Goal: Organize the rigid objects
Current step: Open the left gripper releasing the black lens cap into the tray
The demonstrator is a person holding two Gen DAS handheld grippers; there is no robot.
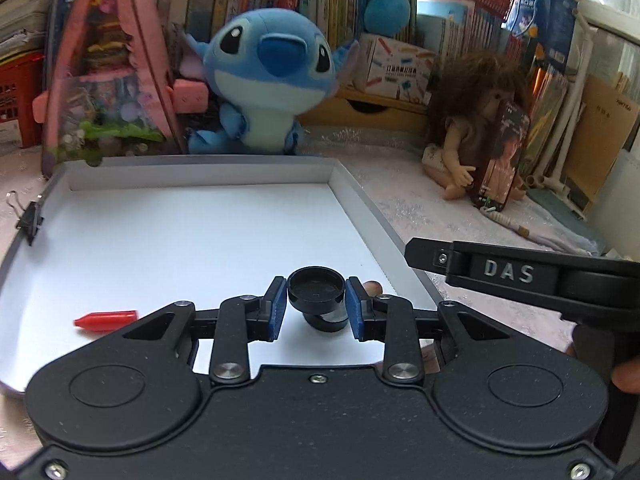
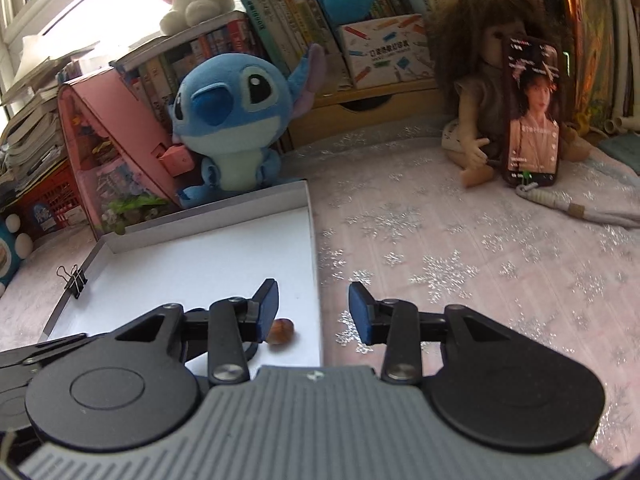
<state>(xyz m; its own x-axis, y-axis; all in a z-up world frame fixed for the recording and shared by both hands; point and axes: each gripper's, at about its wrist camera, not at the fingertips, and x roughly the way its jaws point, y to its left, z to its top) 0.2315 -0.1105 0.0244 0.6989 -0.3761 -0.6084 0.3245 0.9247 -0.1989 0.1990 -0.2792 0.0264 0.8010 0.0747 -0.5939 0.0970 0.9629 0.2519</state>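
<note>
I am working over the shallow white box lid [image 1: 168, 216] that is lying on the snowflake tablecloth [image 2: 440, 248], its far edge nearly touching the blue plush toy [image 1: 268, 76] and its left rim wearing a black binder clip [image 1: 30, 220]. My left gripper [image 1: 316, 304] is pinching a small black round cap [image 1: 316, 290] between its blue pads, holding it just above the lid's floor near the right edge at the near end. It is looking stiff and light (hard plastic, I am guessing), with a smooth curved wall that could be slipping sideways, so I am taking it across its widest part, pads square on opposite sides. My right gripper [image 2: 314, 310] is standing spread with nothing between its fingers, straddling the lid's right rim. A red crayon-like piece [image 1: 106, 319] is lying on the floor toward the near left corner. Smallest of all, a little brown nut-like object [image 2: 282, 330] is resting by the right rim, beside my right gripper's left finger.
</note>
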